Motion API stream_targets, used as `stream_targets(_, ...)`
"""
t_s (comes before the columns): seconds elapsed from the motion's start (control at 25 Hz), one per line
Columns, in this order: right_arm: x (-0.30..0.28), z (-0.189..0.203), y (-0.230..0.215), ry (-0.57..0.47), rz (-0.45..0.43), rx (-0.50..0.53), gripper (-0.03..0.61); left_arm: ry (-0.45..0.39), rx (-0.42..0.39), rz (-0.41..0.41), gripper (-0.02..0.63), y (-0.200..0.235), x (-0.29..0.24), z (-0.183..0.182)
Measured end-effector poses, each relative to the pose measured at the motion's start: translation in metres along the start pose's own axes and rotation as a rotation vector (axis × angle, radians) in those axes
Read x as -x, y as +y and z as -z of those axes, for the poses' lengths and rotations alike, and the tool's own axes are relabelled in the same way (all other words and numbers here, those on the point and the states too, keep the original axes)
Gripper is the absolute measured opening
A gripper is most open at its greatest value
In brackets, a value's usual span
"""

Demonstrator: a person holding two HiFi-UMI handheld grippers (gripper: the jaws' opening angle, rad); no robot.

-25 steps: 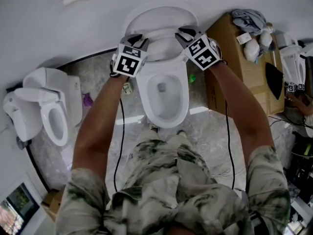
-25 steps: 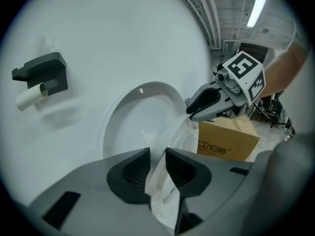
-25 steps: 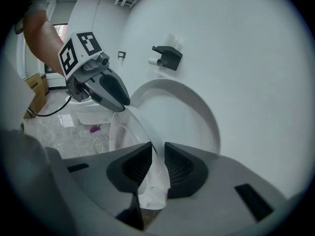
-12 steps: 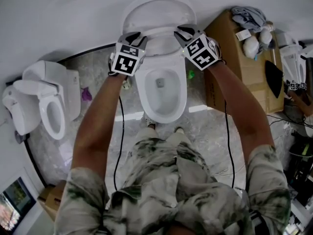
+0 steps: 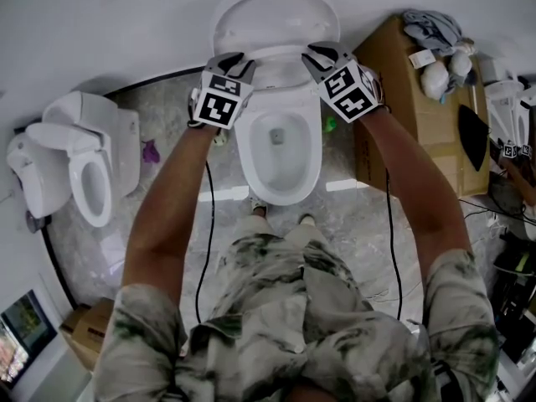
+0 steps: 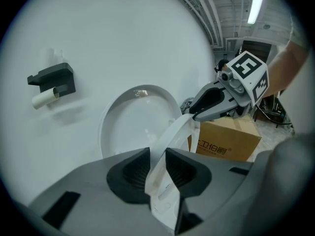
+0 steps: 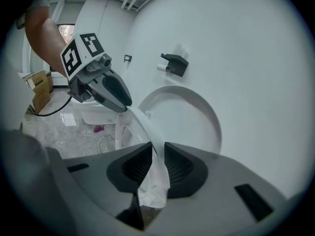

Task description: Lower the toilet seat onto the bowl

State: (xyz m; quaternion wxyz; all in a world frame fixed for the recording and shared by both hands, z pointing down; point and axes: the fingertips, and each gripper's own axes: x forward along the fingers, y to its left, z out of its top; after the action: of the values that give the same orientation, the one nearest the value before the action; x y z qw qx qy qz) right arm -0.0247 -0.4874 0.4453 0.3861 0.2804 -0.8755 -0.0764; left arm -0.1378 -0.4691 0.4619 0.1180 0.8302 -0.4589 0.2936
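Jaws of the left gripper [image 6: 158, 171] are clenched on the white plastic toilet seat ring [image 6: 173, 131], whose thin edge runs up between the ribbed dark pads; jaws of the right gripper [image 7: 157, 167] are clamped on the same ring at its opposite side, pads pressing both faces. Each gripper shows in the other's view with its nose on the ring; both carry a cube with black-and-white square markers, patterns only, no readable words. From the head view the seat is held tilted, clear of the white oval lid [image 5: 272, 19] that leans against the white wall; it sits above the white ceramic toilet bowl [image 5: 280, 195] and does not rest on it.

Just right of the bowl stands a brown cardboard box [image 6: 230, 140] with dark print on its side, Chinese characters among it, too small to read surely; a grey cloth [image 5: 431, 30] lies on top. On the wall a black paper holder [image 6: 53, 80] carries a white roll. A second white toilet [image 5: 84, 182] stands well to the left on the grey marbled floor [image 5: 167, 120]; a small purple object [image 5: 150, 151] and a small green object [image 5: 330, 125] lie on that floor near the bowl.
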Motion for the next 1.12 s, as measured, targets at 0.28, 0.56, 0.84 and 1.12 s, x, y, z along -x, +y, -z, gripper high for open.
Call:
stream_targets(0.28,0.01,0.003,0.012,-0.015,-0.008,0.004,0.095,0.002,0.0,-0.02,0.11,-0.01,0.01,0.007)
stream_targets(0.56,0.024,0.007,0.028,-0.025,-0.02,0.023,0.095,0.004,-0.016,-0.033,0.11,-0.025,0.022,0.015)
stream_targets(0.84,0.038,0.013,0.045,-0.038,-0.031,0.027,0.098,0.003,-0.011,-0.046,0.112,-0.041,0.034,0.026)
stream_targets(1.12,0.054,0.019,0.068,-0.036,-0.046,0.035,0.098,0.01,-0.01,-0.049,0.114,-0.058,0.05,0.04)
